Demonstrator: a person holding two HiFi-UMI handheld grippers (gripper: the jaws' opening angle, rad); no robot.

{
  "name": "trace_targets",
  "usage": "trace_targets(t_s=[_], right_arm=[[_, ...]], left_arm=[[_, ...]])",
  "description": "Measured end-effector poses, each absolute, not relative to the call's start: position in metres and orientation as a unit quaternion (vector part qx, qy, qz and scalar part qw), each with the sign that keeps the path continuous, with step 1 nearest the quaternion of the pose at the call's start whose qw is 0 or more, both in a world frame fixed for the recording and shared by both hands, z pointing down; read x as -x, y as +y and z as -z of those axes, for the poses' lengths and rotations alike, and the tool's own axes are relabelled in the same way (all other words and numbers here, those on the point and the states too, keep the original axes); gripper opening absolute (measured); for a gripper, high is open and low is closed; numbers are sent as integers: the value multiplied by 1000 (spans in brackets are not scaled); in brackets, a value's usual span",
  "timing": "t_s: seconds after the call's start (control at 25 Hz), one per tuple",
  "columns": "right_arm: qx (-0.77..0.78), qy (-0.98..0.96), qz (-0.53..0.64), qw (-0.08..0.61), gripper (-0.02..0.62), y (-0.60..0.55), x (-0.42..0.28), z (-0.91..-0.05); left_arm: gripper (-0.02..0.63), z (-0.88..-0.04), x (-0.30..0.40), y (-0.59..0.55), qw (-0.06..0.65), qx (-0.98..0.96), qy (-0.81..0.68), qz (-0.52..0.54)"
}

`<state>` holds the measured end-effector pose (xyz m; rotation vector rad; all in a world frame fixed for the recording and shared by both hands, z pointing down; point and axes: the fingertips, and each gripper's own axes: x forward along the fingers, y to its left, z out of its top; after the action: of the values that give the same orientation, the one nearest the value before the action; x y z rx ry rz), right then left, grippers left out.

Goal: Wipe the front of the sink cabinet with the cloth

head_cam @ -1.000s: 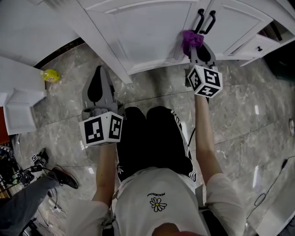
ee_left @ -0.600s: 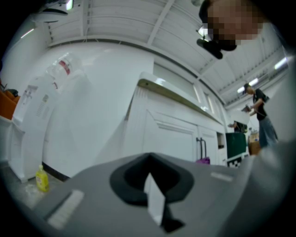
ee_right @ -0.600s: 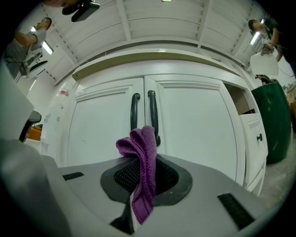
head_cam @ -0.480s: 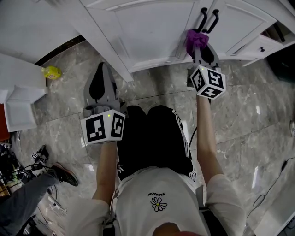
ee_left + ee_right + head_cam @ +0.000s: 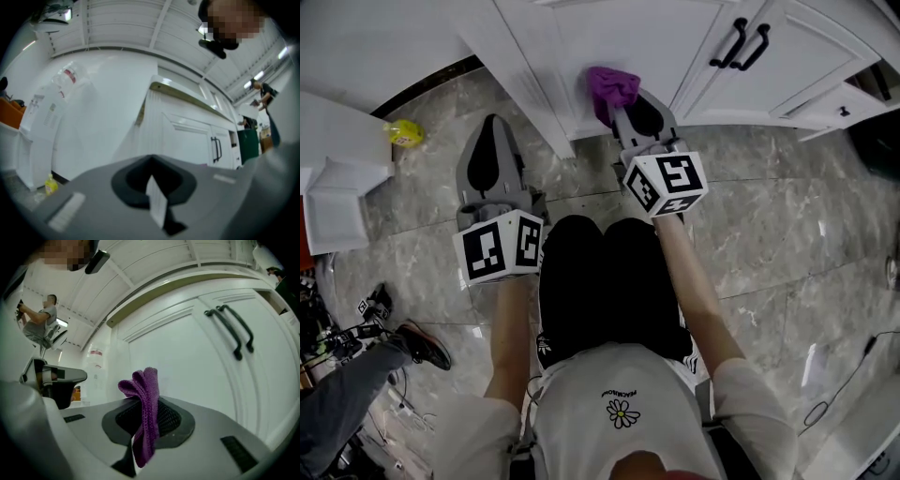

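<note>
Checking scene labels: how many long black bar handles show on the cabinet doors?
2. The left handle and the right handle sit side by side, right of the purple cloth. More may lie out of view.

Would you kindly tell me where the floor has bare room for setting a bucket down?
The marble floor is bare right of the person's legs, below the black-handled cabinet doors. A smaller patch lies between the left claw and the yellow bottle. The lower left is crowded with cables and a shoe.
</note>
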<state>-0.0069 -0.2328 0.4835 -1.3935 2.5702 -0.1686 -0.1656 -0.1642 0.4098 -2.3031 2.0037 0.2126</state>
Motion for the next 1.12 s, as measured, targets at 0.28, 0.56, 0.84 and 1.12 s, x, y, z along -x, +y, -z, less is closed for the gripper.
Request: trace_targets(t_s=[0.28, 0.56, 0.84, 1.12], right_arm=[[403, 911, 58, 66, 55, -230, 85, -514], [400, 914, 47, 54, 55, -234, 98, -516], [451, 889, 50, 62, 55, -246, 53, -519], [510, 856, 51, 65, 55, -259, -23, -525]], left_arm=[[5, -422, 187, -157, 25, 739, 670, -69], [5, -417, 183, -162, 24, 747, 660, -75], [5, -419, 186, -163, 17, 749, 657, -78], [5, -419, 183, -163, 14, 754, 652, -82]])
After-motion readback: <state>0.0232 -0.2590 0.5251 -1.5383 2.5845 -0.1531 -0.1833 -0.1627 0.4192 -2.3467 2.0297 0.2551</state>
